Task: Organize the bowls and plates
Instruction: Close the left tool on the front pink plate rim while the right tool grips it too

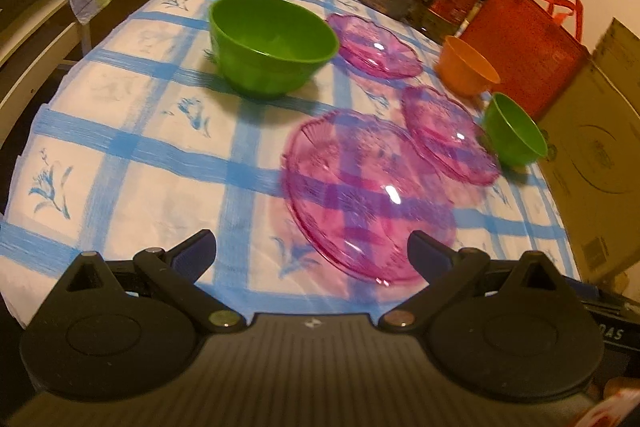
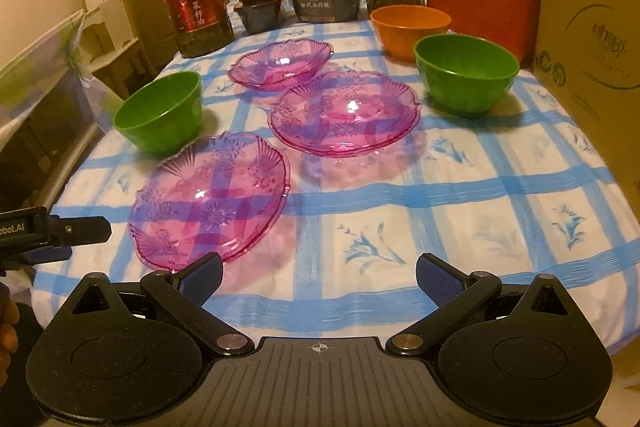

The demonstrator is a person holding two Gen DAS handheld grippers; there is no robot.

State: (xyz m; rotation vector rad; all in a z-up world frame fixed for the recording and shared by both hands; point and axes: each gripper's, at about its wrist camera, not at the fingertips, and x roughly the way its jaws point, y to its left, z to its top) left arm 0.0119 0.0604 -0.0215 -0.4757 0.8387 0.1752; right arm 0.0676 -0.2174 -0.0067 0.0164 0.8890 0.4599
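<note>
Nearest the left wrist camera, the left gripper hangs low over the checked tablecloth, its blue-padded tongs spread wide with nothing between them. Taking the nearest pink plate as landmark, that plate's front rim lies just beyond the right-hand fingertip and is not touched. Behind it and to the right sits a second pink plate; a third lies farther back. A large green bowl stands behind the landmark to the left, while a small green bowl and an orange bowl sit well to its right, near the red bag.

From the right wrist view, the right gripper also has its tongs wide and empty, poised above the cloth just right of the same near plate. The left-hand fingertip reaches the plate's front edge in the picture; whether they touch I cannot tell. Beyond lie the middle plate and far plate, with green bowls either side and the orange one behind. The other gripper's tip shows just left of the near plate.

Nothing looks stacked yet, so the sorting seems to be at its opening step: picking a first plate. The next move likely calls for slipping one finger under the fluted rim and closing on its thin, slippery edge.
</note>
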